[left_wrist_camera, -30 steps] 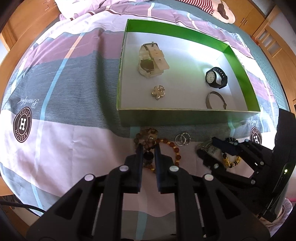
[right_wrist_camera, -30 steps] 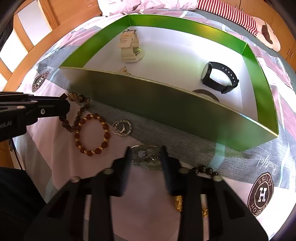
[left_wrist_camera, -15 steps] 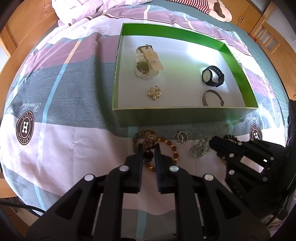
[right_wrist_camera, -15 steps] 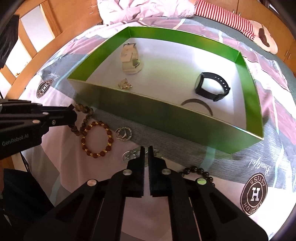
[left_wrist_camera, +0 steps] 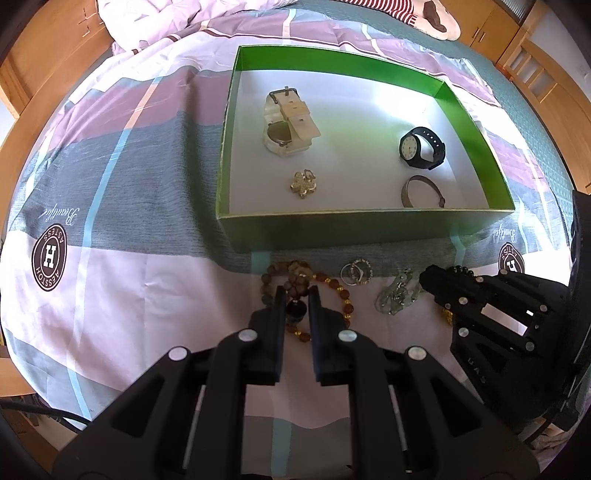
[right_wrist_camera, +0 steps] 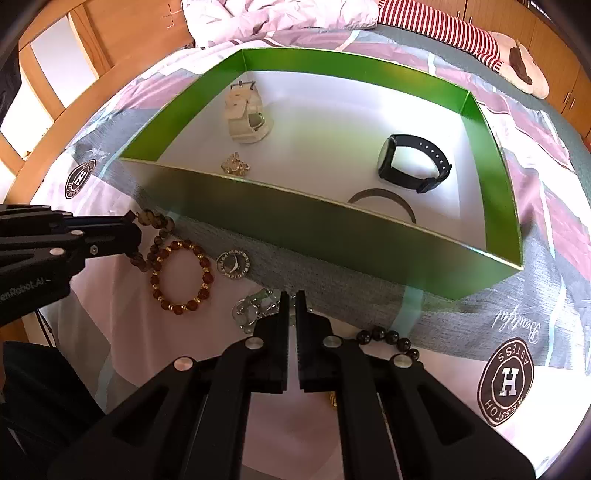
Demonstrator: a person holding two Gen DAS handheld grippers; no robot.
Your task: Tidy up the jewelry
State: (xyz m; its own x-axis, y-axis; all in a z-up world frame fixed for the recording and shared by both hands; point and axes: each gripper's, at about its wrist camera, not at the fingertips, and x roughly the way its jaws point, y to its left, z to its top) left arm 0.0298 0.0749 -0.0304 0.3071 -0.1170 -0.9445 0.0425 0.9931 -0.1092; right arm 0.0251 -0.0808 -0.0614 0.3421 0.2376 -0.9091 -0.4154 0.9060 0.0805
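Observation:
A green box with a white floor holds a cream watch, a black watch, a gold flower brooch and a thin bangle. In front of it on the bedspread lie a grey-brown bead bracelet, an amber bead bracelet, a silver ring piece, a clear crystal piece and black beads. My left gripper is shut on the grey-brown bead bracelet. My right gripper is shut on the clear crystal piece.
The patterned bedspread covers the bed. Wooden bed frame and cabinets ring the edges. A striped plush toy lies behind the box. A gold bead piece peeks out under the right gripper.
My right gripper has shut on the crystal piece and both views have pulled back and up a little. My left gripper stays shut on the bracelet.

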